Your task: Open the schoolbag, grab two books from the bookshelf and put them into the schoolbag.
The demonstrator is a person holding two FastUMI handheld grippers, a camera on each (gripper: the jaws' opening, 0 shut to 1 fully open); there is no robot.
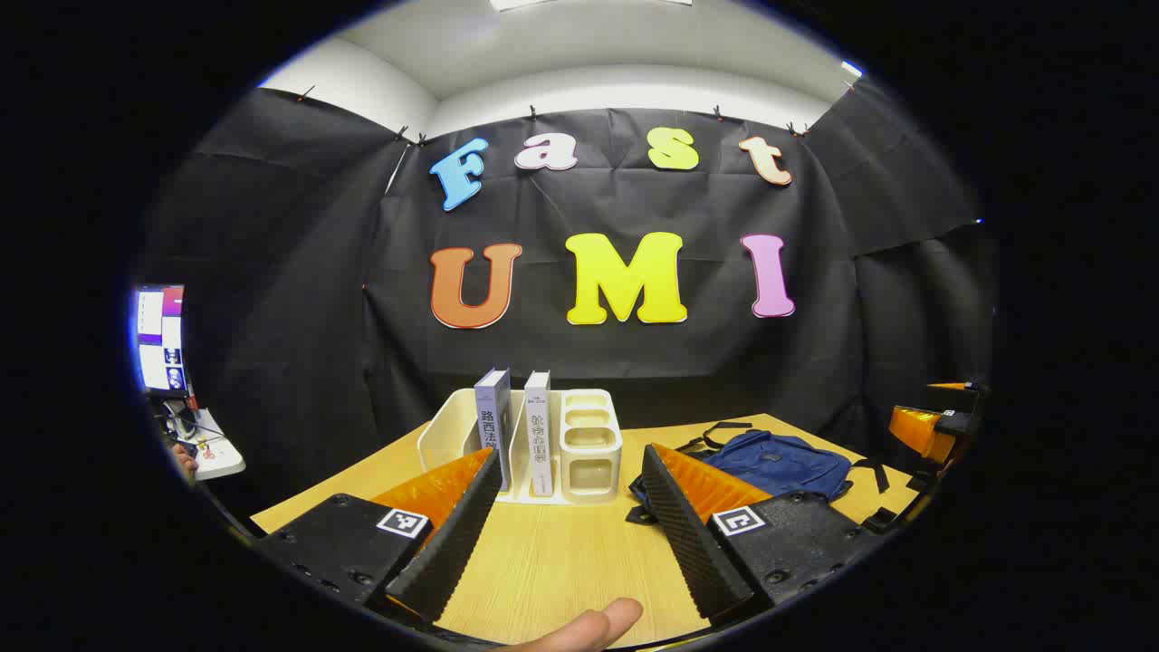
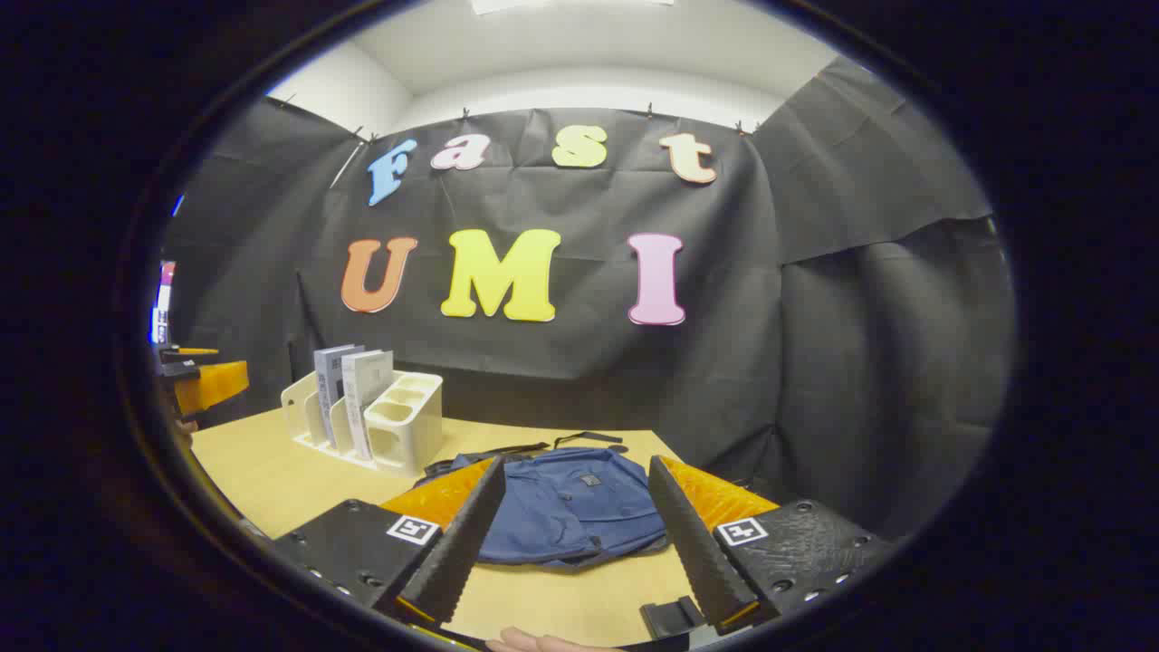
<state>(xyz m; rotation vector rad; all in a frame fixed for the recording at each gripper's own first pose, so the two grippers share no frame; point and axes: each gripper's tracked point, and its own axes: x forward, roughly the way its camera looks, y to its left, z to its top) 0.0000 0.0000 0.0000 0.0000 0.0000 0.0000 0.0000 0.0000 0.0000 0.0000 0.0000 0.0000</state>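
Schoolbag (image 2: 570, 507) flat on desk (image 1: 552, 552) before parted right gripper (image 2: 561, 534), two books (image 1: 516, 435) upright in bookshelf (image 1: 589, 444) beyond parted left gripper (image 1: 566, 521), monitor (image 1: 161, 340) left.

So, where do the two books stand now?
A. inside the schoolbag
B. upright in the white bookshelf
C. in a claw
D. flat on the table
B: both books stand upright between the dividers of the white bookshelf, apart from the schoolbag.

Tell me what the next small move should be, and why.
Probably lower the right tool toward the schoolbag to open it: the bag lies flat and looks closed on the table, both tools are open and empty, and both books stand in the bookshelf.
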